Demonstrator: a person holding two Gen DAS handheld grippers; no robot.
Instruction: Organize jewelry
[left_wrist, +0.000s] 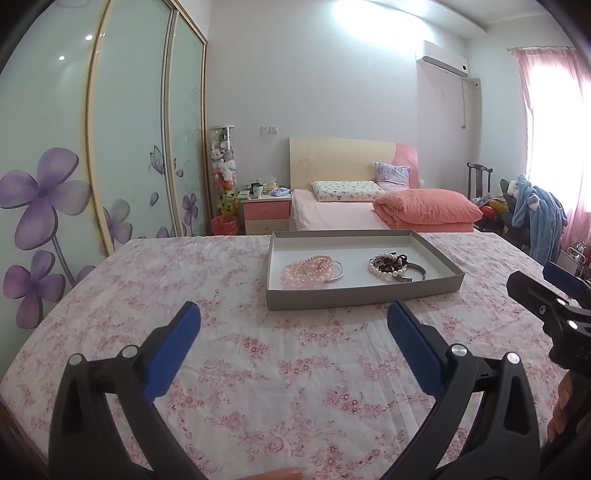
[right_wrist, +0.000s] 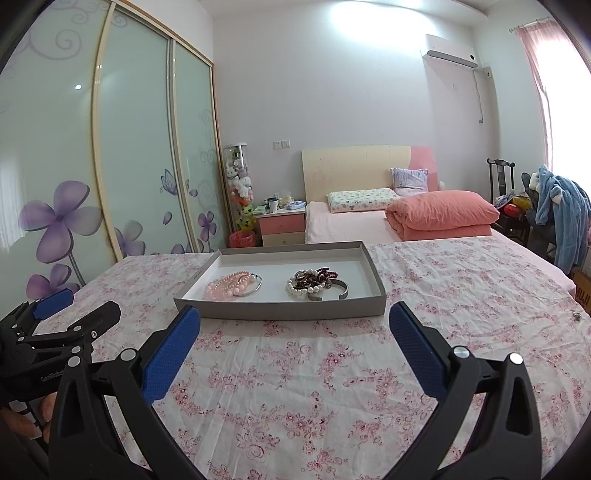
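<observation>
A shallow grey tray (left_wrist: 354, 297) (right_wrist: 280, 309) lies on the floral cloth ahead of both grippers. In its left half lie pink bead bracelets with a silver bangle (left_wrist: 308, 272) (right_wrist: 231, 285). In its right half lie white pearl and dark bead bracelets with a metal cuff (left_wrist: 392, 267) (right_wrist: 316, 282). My left gripper (left_wrist: 293, 314) is open and empty, short of the tray's near wall. My right gripper (right_wrist: 294, 317) is open and empty, just before the tray's near wall. Each gripper shows at the edge of the other's view: the right one (left_wrist: 546, 291), the left one (right_wrist: 70, 306).
The pink floral tablecloth (left_wrist: 280, 376) (right_wrist: 461, 295) covers the table. A small metal item (right_wrist: 577, 315) lies on the cloth at the far right. Beyond stand a bed (left_wrist: 369, 210), a nightstand (left_wrist: 264, 212), wardrobe doors (left_wrist: 129, 147) and a chair with blue clothes (right_wrist: 557, 214).
</observation>
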